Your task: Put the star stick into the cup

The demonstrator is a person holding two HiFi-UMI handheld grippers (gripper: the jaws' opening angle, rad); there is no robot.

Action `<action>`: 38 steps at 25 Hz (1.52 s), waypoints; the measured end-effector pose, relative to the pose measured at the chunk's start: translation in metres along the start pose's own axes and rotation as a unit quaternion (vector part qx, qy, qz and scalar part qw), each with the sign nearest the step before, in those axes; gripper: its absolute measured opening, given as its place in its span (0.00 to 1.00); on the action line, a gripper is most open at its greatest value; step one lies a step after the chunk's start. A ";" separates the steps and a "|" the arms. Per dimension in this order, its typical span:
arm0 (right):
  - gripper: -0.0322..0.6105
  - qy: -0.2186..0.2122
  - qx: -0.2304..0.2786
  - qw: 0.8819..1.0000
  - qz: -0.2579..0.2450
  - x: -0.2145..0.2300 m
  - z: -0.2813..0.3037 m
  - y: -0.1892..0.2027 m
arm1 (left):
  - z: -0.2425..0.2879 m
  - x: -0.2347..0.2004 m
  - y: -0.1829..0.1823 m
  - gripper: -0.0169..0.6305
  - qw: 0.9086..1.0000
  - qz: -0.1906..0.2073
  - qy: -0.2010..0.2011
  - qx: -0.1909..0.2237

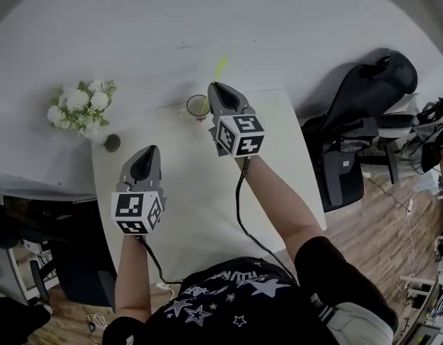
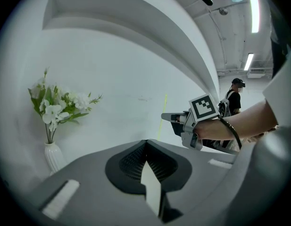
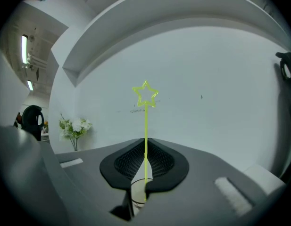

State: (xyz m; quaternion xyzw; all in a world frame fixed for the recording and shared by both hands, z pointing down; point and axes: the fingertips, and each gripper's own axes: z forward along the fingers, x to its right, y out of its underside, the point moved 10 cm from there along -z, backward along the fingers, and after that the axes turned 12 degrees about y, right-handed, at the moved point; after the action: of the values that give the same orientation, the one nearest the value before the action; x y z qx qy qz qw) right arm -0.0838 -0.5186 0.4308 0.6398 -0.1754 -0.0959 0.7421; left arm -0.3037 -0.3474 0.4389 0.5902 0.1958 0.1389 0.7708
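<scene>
White table (image 1: 196, 182) pushed up against a bare pale grey wall (image 1: 207, 20). Nearest, over the table's left half, the left gripper (image 1: 145, 152), its jaws pressed together with nothing between them, seen from its own camera as two dark pads meeting in a point (image 2: 146, 144). Further out and off to that gripper's right, the right gripper (image 1: 215, 87), held out over the table's far edge. Pinched between its closed tips (image 3: 145, 141), the thin yellow-green star stick (image 3: 145, 121), standing upright. Directly beneath those jaws, a clear cup (image 3: 137, 192) on the table, with the stick's lower end reaching down into it; from the head view, the same cup (image 1: 198, 106) just left of the right gripper's tips and the stick (image 1: 219, 70) rising past them. Above the jaws, the outlined star at the stick's top, set against the wall. Beyond and to the left of the left gripper, white flowers (image 1: 83, 106) in a slim white vase (image 2: 53, 155) beside the wall.
</scene>
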 end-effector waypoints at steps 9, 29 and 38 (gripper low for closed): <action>0.10 0.016 -0.046 0.999 0.008 0.006 0.011 0.027 | 0.002 -0.004 0.007 0.03 1.000 -0.012 -0.001 -0.004; 0.11 0.010 -0.114 0.993 -0.019 0.005 0.027 0.043 | 0.004 0.003 0.025 0.03 0.999 -0.030 0.007 -0.024; 0.15 0.000 -0.135 0.991 -0.020 0.012 0.026 0.045 | 0.005 0.009 0.023 0.03 0.999 -0.032 0.005 -0.022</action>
State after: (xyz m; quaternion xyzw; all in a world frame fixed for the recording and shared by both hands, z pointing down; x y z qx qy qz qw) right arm -0.0866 -0.5391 0.4798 0.5371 -0.1478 -0.1340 0.8196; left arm -0.2929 -0.3419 0.4608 0.5655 0.2155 0.1217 0.7867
